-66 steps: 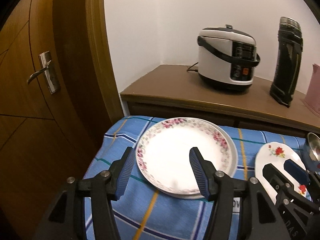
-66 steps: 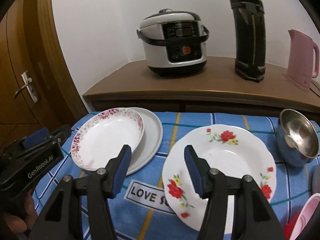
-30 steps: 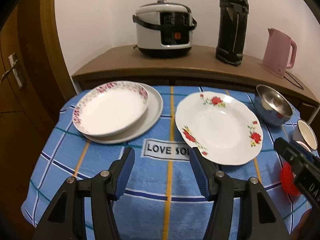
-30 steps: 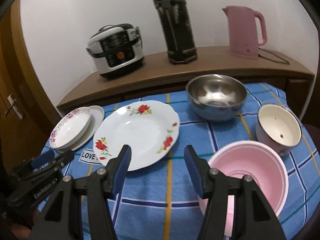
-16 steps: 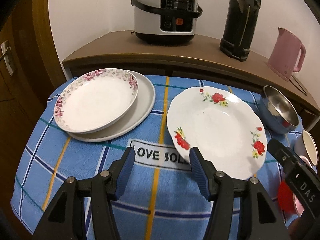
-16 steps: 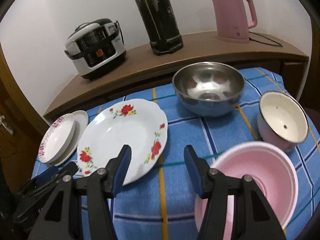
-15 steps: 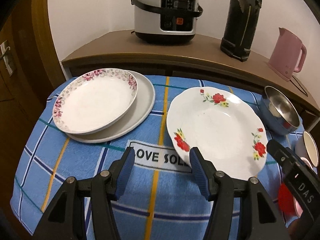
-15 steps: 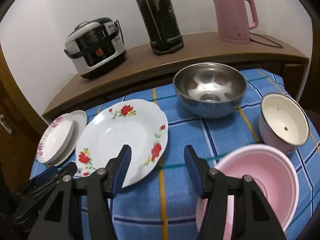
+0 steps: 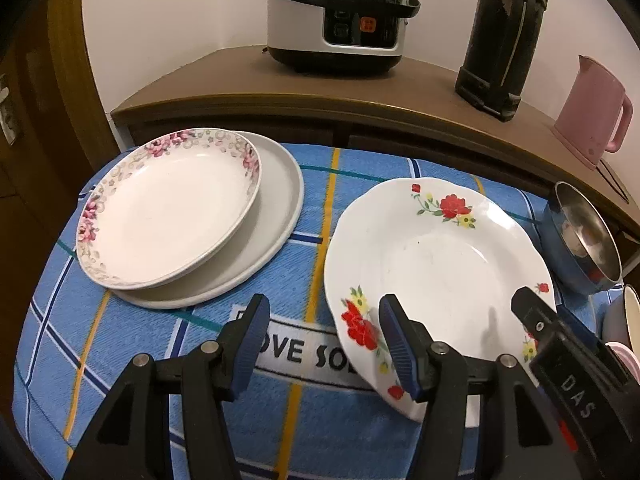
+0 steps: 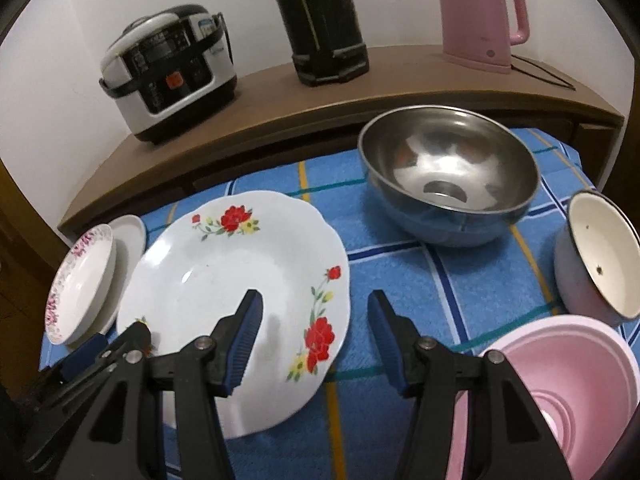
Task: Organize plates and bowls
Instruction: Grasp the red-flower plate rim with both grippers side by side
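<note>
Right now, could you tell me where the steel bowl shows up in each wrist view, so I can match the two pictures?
Left wrist view: the steel bowl sits at the far right edge, partly cut off, right of the red-flowered plate.
Right wrist view: the steel bowl is upper centre-right, fully visible, beyond the open right gripper.
Shared landmark: the red-flowered plate, directly left of the bowl in both.

Past the blue checked cloth (image 9: 132, 364) with its printed lettering I see a brown wooden surface (image 9: 240, 88) against the white wall, carrying a white-and-black rice cooker (image 9: 340, 12), a tall black flask (image 9: 504, 36) and a pink kettle (image 10: 480, 12) with its cord (image 10: 540, 72).
</note>
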